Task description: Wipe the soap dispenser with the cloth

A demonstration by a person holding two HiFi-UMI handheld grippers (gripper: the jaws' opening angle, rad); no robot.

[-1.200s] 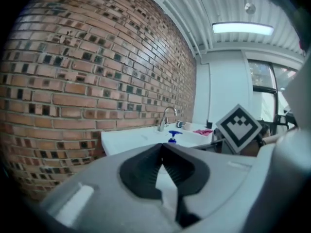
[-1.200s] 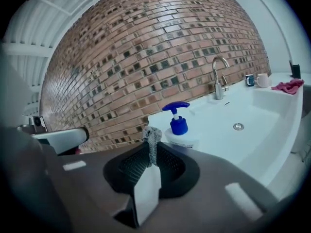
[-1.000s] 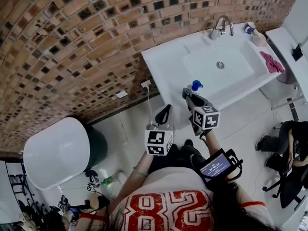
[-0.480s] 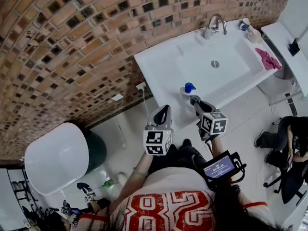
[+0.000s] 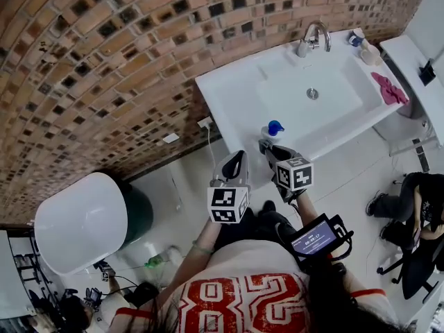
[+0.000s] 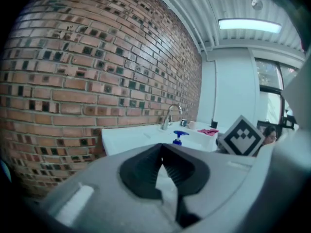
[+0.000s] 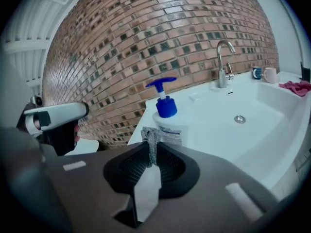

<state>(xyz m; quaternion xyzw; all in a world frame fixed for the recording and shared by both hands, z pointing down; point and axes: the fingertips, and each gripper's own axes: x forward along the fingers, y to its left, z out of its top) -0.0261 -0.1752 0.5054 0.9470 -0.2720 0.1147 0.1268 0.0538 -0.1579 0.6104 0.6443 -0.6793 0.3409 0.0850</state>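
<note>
The soap dispenser (image 5: 272, 129), a white bottle with a blue pump, stands on the front left rim of the white sink (image 5: 229, 89). In the right gripper view the soap dispenser (image 7: 167, 116) rises just beyond the jaws. My right gripper (image 7: 150, 147) is shut on a small grey cloth (image 7: 150, 139) that pokes up between the tips. In the head view the right gripper (image 5: 266, 144) sits just below the bottle, close to it. My left gripper (image 5: 236, 157) hovers in front of the sink, shut and holding nothing. The left gripper (image 6: 162, 148) points toward the sink.
A pink cloth (image 5: 390, 89) lies on the sink's right rim, with cups (image 5: 362, 46) near the faucet (image 5: 313, 37). A brick wall runs behind. A white toilet lid (image 5: 83, 220) is down left. A seated person (image 5: 420, 214) is at the right.
My right gripper, with the cloth, has shifted right and then back left in front of the dispenser. The left gripper has hardly moved.
</note>
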